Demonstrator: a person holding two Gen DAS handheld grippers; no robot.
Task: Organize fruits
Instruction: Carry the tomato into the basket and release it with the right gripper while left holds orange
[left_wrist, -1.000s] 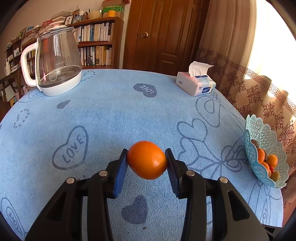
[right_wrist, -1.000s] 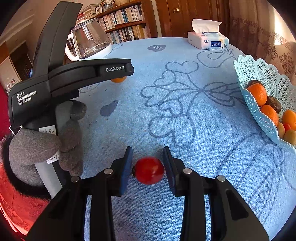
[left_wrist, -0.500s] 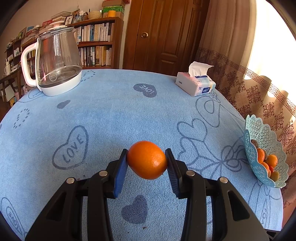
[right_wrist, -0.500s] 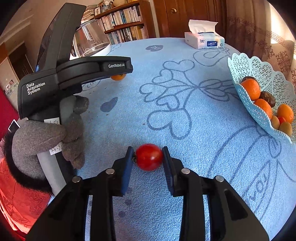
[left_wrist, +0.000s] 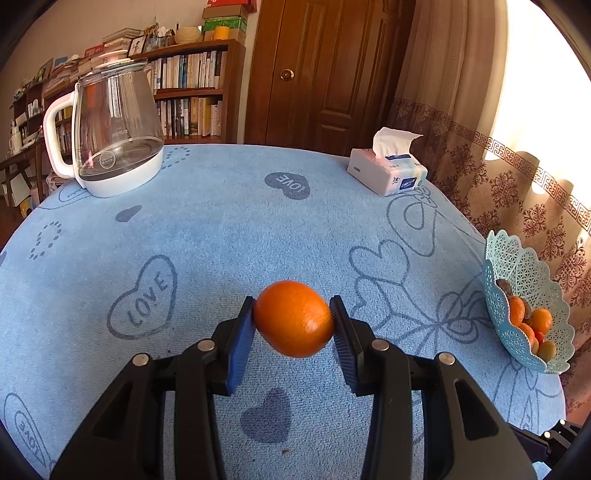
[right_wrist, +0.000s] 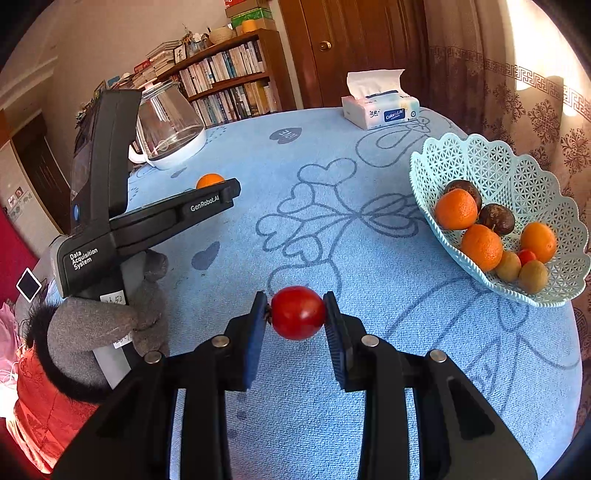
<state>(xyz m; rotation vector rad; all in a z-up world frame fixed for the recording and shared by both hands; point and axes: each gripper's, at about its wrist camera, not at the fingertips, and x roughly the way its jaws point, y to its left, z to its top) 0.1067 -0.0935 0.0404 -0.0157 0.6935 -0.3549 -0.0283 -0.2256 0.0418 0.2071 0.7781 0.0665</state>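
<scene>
My left gripper (left_wrist: 293, 321) is shut on an orange (left_wrist: 293, 319) and holds it above the blue tablecloth. My right gripper (right_wrist: 297, 314) is shut on a red tomato (right_wrist: 298, 312), lifted above the cloth. A light-blue lattice fruit basket (right_wrist: 491, 158) stands at the right, holding several oranges, dark passion fruits, kiwis and a small tomato; it also shows at the far right in the left wrist view (left_wrist: 524, 266). The left gripper's body (right_wrist: 147, 221) with the orange (right_wrist: 209, 181) at its tip shows at the left in the right wrist view.
A glass kettle (left_wrist: 110, 136) stands at the back left and a tissue box (left_wrist: 388, 173) at the back right. The table's rounded edge (right_wrist: 576, 369) runs close behind the basket, by the curtain. A bookshelf and door stand beyond.
My right gripper has risen with the tomato and swung toward the basket, which now sits nearer the view's middle. The left gripper holds the orange almost still.
</scene>
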